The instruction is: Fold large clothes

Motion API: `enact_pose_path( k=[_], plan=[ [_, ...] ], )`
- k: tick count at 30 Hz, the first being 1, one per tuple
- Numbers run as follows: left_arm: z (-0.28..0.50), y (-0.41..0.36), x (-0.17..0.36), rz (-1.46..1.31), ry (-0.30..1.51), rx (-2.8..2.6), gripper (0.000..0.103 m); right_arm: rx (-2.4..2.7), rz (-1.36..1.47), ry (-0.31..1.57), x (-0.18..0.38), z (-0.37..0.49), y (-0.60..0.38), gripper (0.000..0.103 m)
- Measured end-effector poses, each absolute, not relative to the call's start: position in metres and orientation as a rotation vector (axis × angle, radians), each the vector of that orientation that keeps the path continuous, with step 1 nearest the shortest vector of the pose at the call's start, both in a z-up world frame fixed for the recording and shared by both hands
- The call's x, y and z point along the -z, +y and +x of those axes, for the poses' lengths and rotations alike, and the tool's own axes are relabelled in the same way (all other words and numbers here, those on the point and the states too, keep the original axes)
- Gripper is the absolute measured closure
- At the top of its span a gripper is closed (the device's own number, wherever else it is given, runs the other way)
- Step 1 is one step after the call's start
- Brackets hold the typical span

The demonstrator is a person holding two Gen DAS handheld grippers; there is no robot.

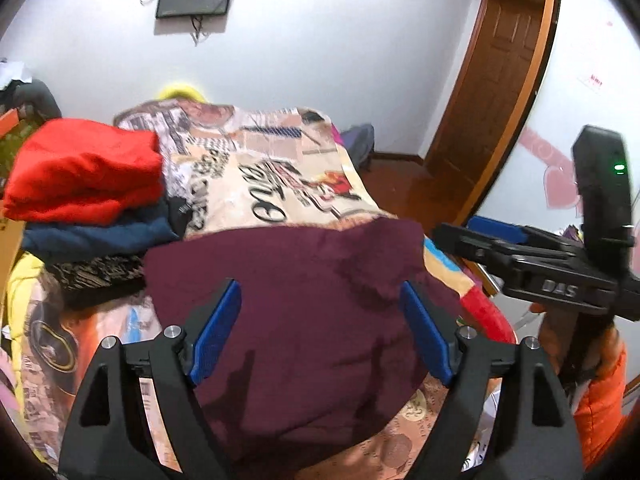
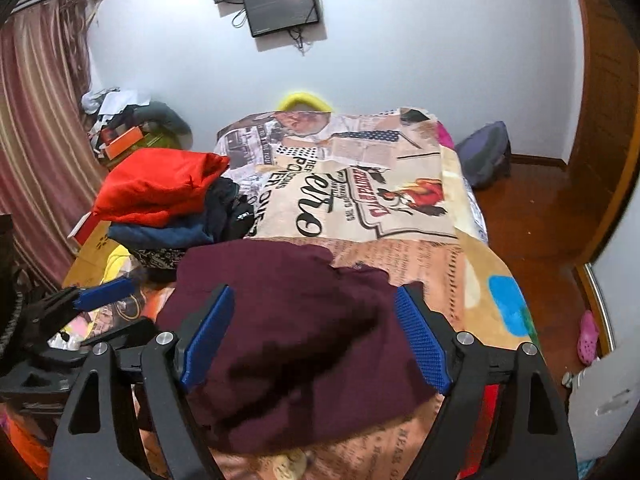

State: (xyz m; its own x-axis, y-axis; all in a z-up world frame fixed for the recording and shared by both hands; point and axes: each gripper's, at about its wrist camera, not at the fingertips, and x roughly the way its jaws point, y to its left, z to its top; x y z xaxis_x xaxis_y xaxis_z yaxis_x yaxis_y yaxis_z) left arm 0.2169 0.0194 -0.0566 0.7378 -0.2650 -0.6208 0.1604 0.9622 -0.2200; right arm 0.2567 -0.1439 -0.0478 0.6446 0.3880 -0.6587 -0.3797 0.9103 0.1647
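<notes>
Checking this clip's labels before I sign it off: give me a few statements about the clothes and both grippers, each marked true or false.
1. Both the left gripper and the right gripper stand open with nothing clamped. True.
2. The maroon garment hangs in the air from one gripper. False: it lies on the printed blanket, and no pads press on it.
3. A red garment tops the pile beside the maroon one. True.
4. The pile sits to the right of the maroon garment. False: it sits to its left.
5. A yellow item shows at the bed's far end. True.
</notes>
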Motion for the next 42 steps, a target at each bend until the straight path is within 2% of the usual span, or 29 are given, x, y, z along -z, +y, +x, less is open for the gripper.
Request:
enact_pose_path(
  k=[4, 10, 16, 20, 27, 42],
  plan=[
    [0.224, 0.039, 0.066, -0.122, 0.71, 0.143, 0.016, -0.462, 0.007, 0.751, 0.047, 0.261, -0.132, 0.023],
    [0.242, 0.062, 0.122, -0.171, 0.886, 0.1, 0.016, -0.44, -0.072, 0.8, 0.068, 0.276, -0.117, 0.023],
    [0.238, 0.053, 0.154, -0.171, 0.952, 0.116, 0.015, -0.373, -0.114, 0.929, 0.099, 0.299, -0.14, 0.023],
    [0.234, 0.047, 0.158, -0.149, 0.953, 0.118, 0.015, -0.368, -0.15, 0.992, 0.116, 0.294, -0.158, 0.023],
    [0.228, 0.033, 0.159, -0.07, 0.944, 0.108, 0.015, -0.409, -0.026, 1.08, 0.141, 0.289, -0.189, 0.023],
    [0.24, 0.083, 0.14, -0.168, 0.912, 0.002, 0.015, -0.447, 0.045, 1.0, 0.096, 0.302, -0.175, 0.021]
  ],
)
